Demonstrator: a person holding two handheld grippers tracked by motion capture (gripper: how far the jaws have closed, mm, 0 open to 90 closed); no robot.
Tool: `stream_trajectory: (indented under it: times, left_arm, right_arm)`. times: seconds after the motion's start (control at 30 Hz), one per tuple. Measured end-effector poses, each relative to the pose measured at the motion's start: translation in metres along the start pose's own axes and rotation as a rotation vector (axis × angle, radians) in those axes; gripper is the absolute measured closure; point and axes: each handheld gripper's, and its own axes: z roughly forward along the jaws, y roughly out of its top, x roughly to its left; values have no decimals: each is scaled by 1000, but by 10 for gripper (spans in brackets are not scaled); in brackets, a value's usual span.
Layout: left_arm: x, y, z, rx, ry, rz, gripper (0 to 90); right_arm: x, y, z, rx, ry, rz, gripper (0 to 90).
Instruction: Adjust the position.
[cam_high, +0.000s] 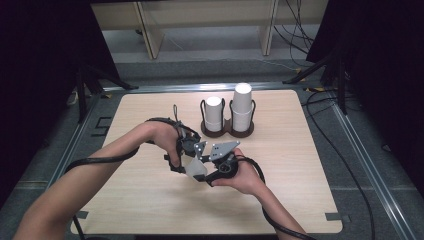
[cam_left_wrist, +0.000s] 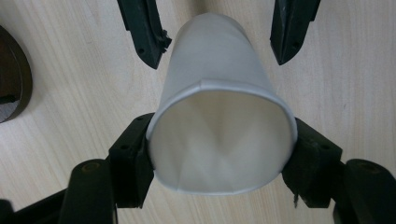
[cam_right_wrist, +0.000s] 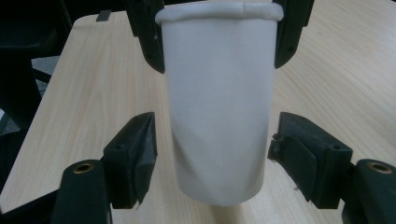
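A white paper cup (cam_high: 195, 168) lies on its side in the air between my two grippers, low over the wooden table (cam_high: 150, 205). My left gripper (cam_left_wrist: 223, 156) is shut on the cup (cam_left_wrist: 217, 70) at its rim, which is pressed slightly out of round. My right gripper (cam_right_wrist: 217, 154) comes from the opposite side and straddles the cup's (cam_right_wrist: 219, 93) lower half. Its jaws stand open, with a gap at one pad and the other pad at the wall. In the high view the left gripper (cam_high: 188, 161) and right gripper (cam_high: 206, 169) meet mid-table.
A dark two-slot cup holder (cam_high: 227, 132) stands behind the hands, with a short white cup stack (cam_high: 213, 112) at left and a taller one (cam_high: 242, 102) at right. Its edge (cam_left_wrist: 11, 79) appears in the left gripper view. Cables trail off the near table edge.
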Motion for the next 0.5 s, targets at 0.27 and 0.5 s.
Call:
stream_trajectory:
  times: [0.27, 0.5]
  left_arm:
    - [0, 0, -1, 7, 0, 3, 333]
    - [0, 0, -1, 7, -1, 3, 333]
  right_arm:
    - [1, -1, 6, -7, -6, -1, 300]
    - [1, -3, 9, 0, -3, -10, 303]
